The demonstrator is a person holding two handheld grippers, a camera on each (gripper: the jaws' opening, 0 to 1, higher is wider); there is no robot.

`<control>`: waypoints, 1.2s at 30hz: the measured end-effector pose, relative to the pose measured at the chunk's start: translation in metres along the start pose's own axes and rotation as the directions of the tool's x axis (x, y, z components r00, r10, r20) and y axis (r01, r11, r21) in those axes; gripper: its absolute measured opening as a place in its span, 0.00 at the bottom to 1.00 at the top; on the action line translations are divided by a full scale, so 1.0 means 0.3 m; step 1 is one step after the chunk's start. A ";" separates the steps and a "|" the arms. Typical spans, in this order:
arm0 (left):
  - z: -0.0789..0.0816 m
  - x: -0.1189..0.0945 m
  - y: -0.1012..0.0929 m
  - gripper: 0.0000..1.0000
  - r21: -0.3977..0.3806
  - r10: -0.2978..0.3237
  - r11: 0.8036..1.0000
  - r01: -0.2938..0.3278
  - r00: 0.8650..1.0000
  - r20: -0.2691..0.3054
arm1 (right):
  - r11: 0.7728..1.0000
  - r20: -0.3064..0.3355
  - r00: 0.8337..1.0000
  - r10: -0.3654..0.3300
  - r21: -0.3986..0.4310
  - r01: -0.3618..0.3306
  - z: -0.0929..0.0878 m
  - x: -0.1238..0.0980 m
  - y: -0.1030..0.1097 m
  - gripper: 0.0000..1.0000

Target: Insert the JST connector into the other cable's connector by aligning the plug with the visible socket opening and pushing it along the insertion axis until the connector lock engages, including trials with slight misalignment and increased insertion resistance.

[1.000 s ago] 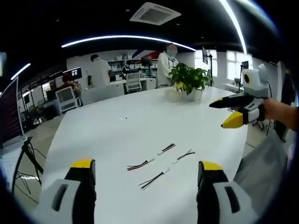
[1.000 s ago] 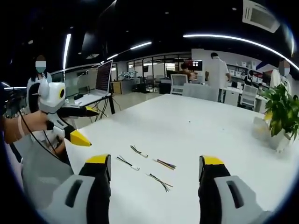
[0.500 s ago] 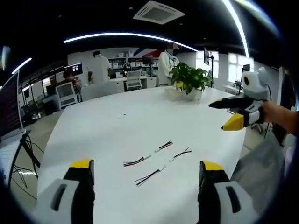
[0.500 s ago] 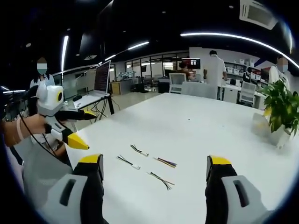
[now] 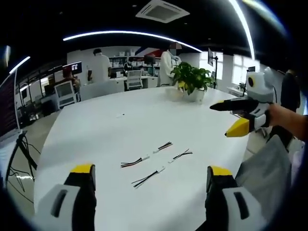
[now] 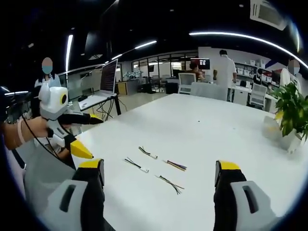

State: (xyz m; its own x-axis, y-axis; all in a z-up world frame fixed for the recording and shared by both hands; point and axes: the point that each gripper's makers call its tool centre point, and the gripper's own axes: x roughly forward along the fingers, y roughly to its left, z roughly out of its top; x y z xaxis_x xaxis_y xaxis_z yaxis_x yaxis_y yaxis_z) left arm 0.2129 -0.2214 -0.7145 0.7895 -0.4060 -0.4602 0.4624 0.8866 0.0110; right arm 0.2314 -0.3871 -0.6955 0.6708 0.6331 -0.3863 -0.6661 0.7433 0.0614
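Observation:
Several short cables with white JST connectors lie loose on the white table (image 5: 110, 130). In the left gripper view they sit between and just beyond my jaws: one cable (image 5: 135, 162), another (image 5: 163, 146), a third (image 5: 180, 155) and the nearest one (image 5: 147, 178). My left gripper (image 5: 150, 169) is open and holds nothing. The right gripper (image 5: 220, 120) hovers above the table's right edge, open. In the right gripper view the cables (image 6: 147, 152), (image 6: 175, 165) lie ahead of my open right gripper (image 6: 159, 165). The left gripper (image 6: 94, 138) hangs open at the left.
A potted plant (image 5: 192, 82) (image 6: 288, 108) stands at the table's far end. An open laptop (image 6: 108, 77) sits on a side desk. People, chairs and desks fill the room behind. A person's trouser leg (image 5: 269, 173) is at the table's near edge.
The right gripper's jaws have spread a little wider. Both views have shifted slightly with the hands. The cables lie where they were.

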 end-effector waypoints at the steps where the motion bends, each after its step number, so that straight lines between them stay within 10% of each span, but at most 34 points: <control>1: -0.001 -0.001 0.001 0.94 0.002 0.001 1.000 -0.001 1.000 0.000 | 1.000 -0.002 1.000 -0.001 -0.002 0.001 -0.002 -0.001 -0.001 0.96; 36: -0.044 0.006 0.036 0.99 -0.023 -0.007 1.000 0.005 0.998 -0.060 | 0.999 -0.009 1.000 0.015 0.029 -0.015 -0.017 0.015 -0.017 1.00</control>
State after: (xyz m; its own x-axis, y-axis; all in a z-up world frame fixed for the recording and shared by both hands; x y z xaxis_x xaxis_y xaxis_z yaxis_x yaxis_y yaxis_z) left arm 0.2140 -0.2097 -0.7269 0.7606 -0.3980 -0.5129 0.4574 0.8892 -0.0118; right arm 0.2361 -0.3891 -0.7022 0.6579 0.6421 -0.3936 -0.6660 0.7400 0.0939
